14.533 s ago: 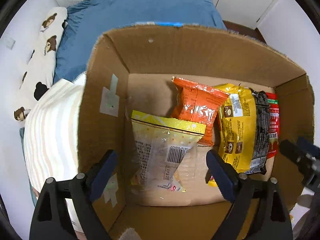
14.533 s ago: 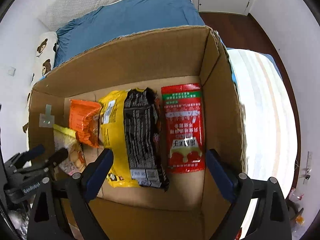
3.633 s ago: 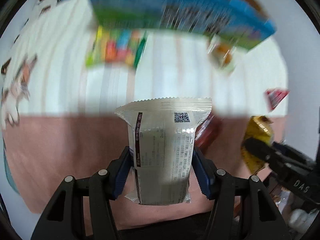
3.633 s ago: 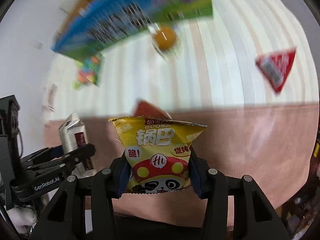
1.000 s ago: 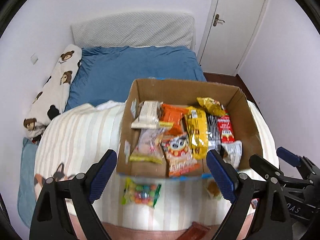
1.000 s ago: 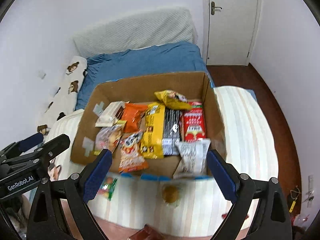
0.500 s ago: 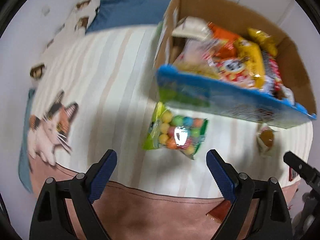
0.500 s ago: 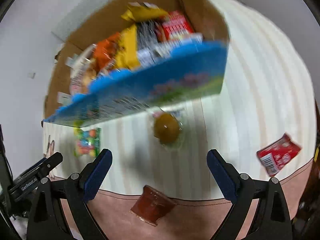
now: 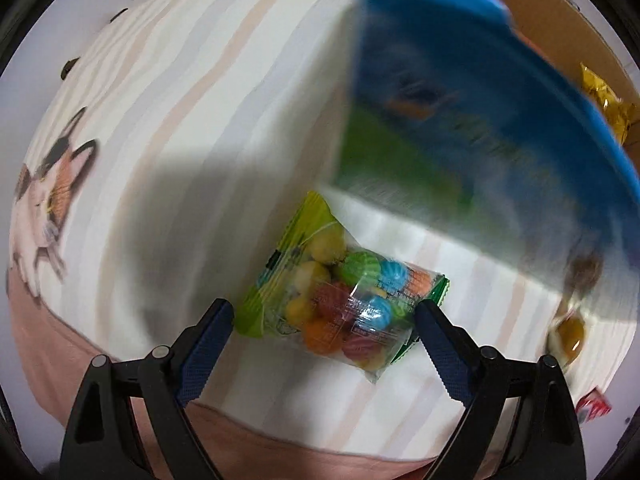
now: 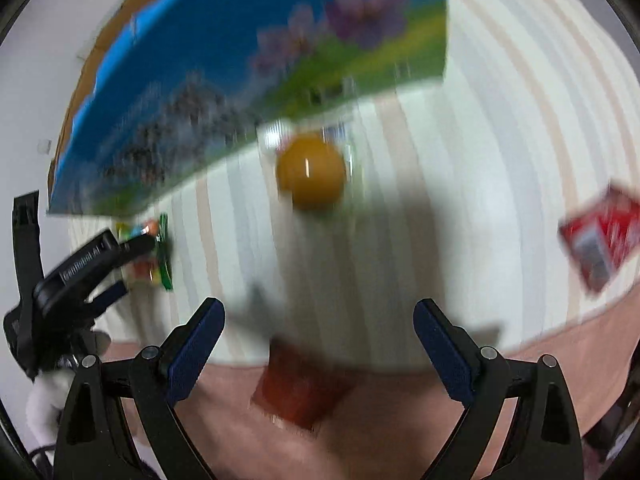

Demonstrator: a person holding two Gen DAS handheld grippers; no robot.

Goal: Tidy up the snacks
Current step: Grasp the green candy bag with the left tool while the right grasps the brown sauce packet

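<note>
The left gripper [image 9: 322, 320] is spread wide around a candy bag [image 9: 340, 296] lying on the striped blanket [image 9: 180, 100]. The box [image 9: 460, 120], blurred, stands just beyond, far right.

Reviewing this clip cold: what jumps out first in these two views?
In the left wrist view, a clear bag of multicolored candy balls lies on the striped blanket, right between the open fingers of the left tool. In the right wrist view, a round orange packaged snack sits just below the blurred blue-and-green wall of the cardboard box, ahead of the open right tool.
</note>
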